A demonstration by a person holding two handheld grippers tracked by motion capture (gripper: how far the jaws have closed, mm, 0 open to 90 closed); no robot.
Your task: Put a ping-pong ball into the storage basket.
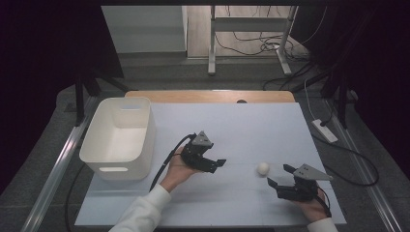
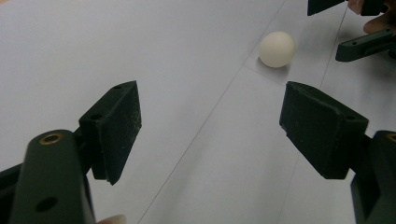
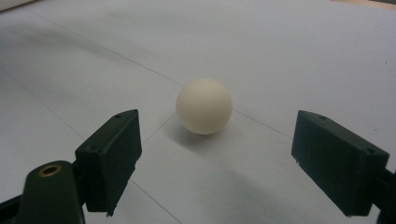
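plain white ball (image 3: 204, 106), no readable writing.

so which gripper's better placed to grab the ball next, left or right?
Right, probably. The right gripper is open with the ball centred just ahead of its jaws. The left gripper is open too, but farther off, and the ball sits off-axis in its view.
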